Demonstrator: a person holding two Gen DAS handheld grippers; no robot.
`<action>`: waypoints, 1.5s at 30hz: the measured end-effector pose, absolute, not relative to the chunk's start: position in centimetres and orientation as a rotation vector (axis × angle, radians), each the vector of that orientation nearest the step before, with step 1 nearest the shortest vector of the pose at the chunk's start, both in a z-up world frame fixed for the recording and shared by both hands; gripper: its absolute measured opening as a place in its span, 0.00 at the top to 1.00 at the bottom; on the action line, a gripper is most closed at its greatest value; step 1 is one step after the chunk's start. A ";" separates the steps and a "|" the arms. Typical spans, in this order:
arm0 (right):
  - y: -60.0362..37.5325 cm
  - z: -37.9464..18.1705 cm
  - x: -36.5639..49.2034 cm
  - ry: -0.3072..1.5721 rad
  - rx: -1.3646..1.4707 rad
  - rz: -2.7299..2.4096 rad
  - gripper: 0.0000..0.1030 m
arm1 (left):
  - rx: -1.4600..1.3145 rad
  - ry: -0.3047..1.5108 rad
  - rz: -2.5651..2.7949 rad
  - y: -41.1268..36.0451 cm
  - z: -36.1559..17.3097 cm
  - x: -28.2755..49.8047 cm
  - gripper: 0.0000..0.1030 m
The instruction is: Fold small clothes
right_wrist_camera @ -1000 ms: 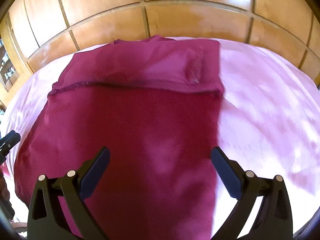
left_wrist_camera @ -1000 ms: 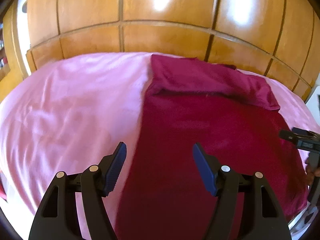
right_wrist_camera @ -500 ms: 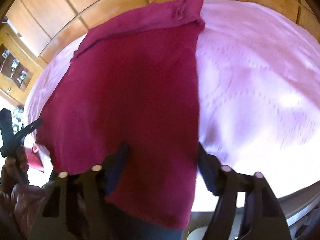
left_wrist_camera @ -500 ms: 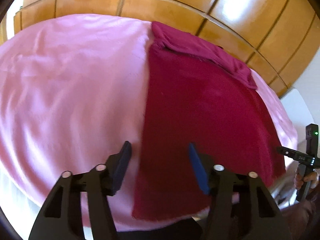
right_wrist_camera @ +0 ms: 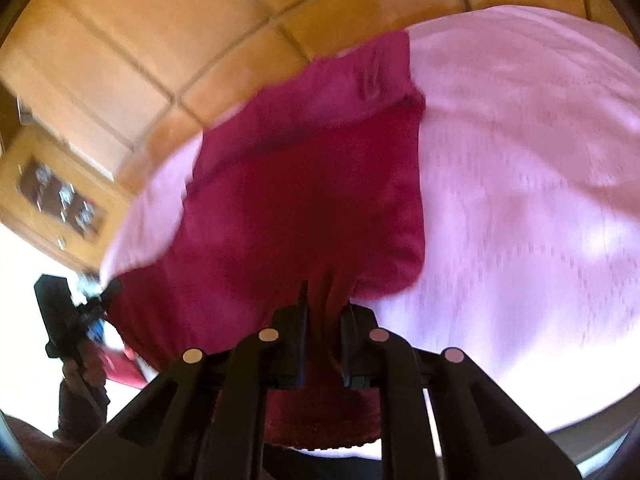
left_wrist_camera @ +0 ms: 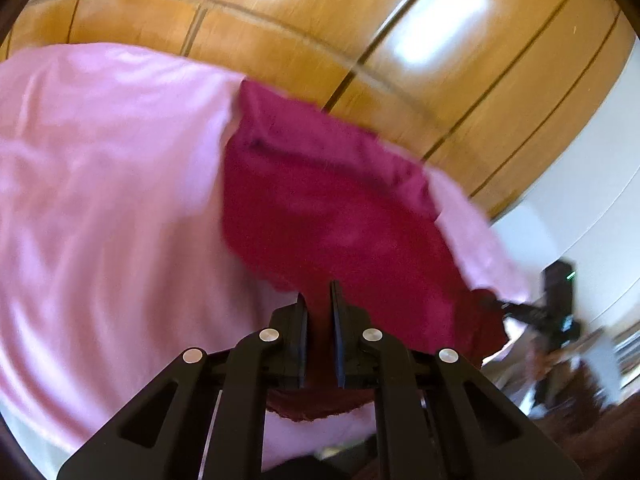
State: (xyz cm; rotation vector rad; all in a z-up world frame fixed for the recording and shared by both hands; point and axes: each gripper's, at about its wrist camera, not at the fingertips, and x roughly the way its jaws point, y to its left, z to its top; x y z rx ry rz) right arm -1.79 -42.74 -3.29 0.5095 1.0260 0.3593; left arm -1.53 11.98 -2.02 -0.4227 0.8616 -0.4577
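A dark red garment [left_wrist_camera: 320, 208] is seen spread on a pink bedsheet [left_wrist_camera: 100, 200], its near hem gathered up at two places and its far end folded over in a band just short of the wooden panelled wall [left_wrist_camera: 280, 40] behind. In the left wrist view, the near hem is pinched between the jaws of the left gripper [left_wrist_camera: 318, 308], which are closing on it with cloth filling the narrow gap between them; a flap of the hem is left hanging below the claw. Ahead of that claw the cloth is drawn up in a taut ridge, while bare pink sheet is shown to its left. To its right, at the far corner of the same hem, the right gripper [left_wrist_camera: 520, 312] is glimpsed, blurred, with a hand [left_wrist_camera: 540, 356] behind it.

In the right wrist view, the hem of the garment [right_wrist_camera: 312, 200] is likewise caught between the closing jaws of the right gripper [right_wrist_camera: 324, 304], with puckered folds of red cloth rising straight ahead of the claw and a fringe of hem showing beneath it. The bedsheet [right_wrist_camera: 520, 200] is spread broadly to the right of this claw. To its left, at the garment's other near corner, the left gripper [right_wrist_camera: 92, 308] is seen, gripped by a hand [right_wrist_camera: 86, 368]. Beyond it a wooden cabinet [right_wrist_camera: 60, 200] with glazed doors is shown against the panelled wall [right_wrist_camera: 160, 40], blurred
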 end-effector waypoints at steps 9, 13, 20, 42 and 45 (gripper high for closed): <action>-44.1 -3.1 6.7 0.981 0.567 0.297 0.89 | -0.514 0.834 -0.425 11.8 -1.0 8.0 0.91; -43.8 -3.6 9.6 0.999 0.549 0.275 0.86 | -0.523 0.873 -0.361 11.8 -2.1 12.6 0.91; -47.1 -2.5 9.7 0.893 0.702 0.298 0.14 | -0.762 0.820 -0.205 16.3 -3.3 13.5 0.17; -44.6 -6.9 4.4 1.019 0.520 0.241 0.79 | -0.493 0.964 -0.313 13.2 -8.1 6.2 0.84; -44.2 -6.0 3.0 1.033 0.470 0.270 0.80 | -0.480 0.963 -0.341 13.2 -7.5 4.3 0.86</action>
